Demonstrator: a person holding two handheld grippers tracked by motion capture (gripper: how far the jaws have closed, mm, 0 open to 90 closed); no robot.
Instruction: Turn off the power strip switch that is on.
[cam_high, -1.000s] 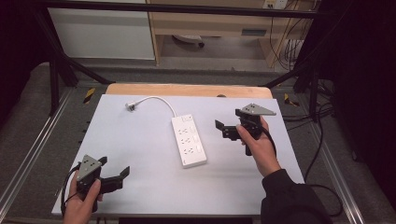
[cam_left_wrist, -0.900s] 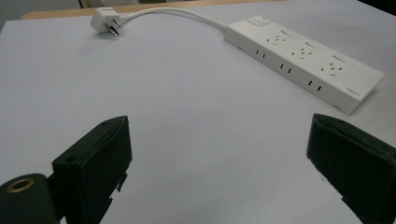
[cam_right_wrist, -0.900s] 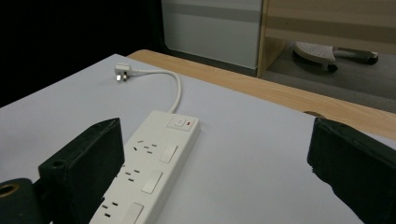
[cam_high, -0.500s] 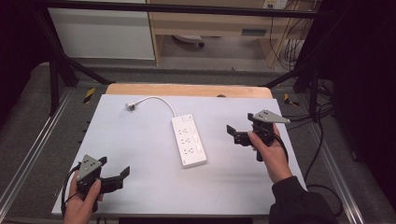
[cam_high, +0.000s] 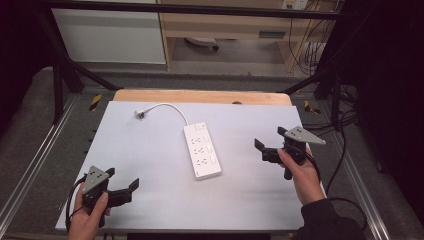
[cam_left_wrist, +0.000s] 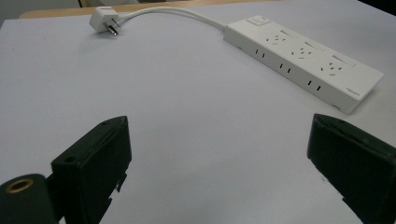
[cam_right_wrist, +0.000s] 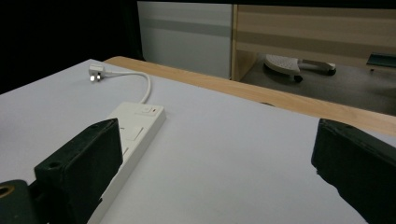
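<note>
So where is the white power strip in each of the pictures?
High view: the white power strip lies mid-table, between the two hand-held grippers.
Left gripper view: it sits upper right, beyond the open jaws.
Right gripper view: it runs from centre to lower left, partly behind the left jaw.
Shared landmark: its white plug, at the cord's far end.
</note>
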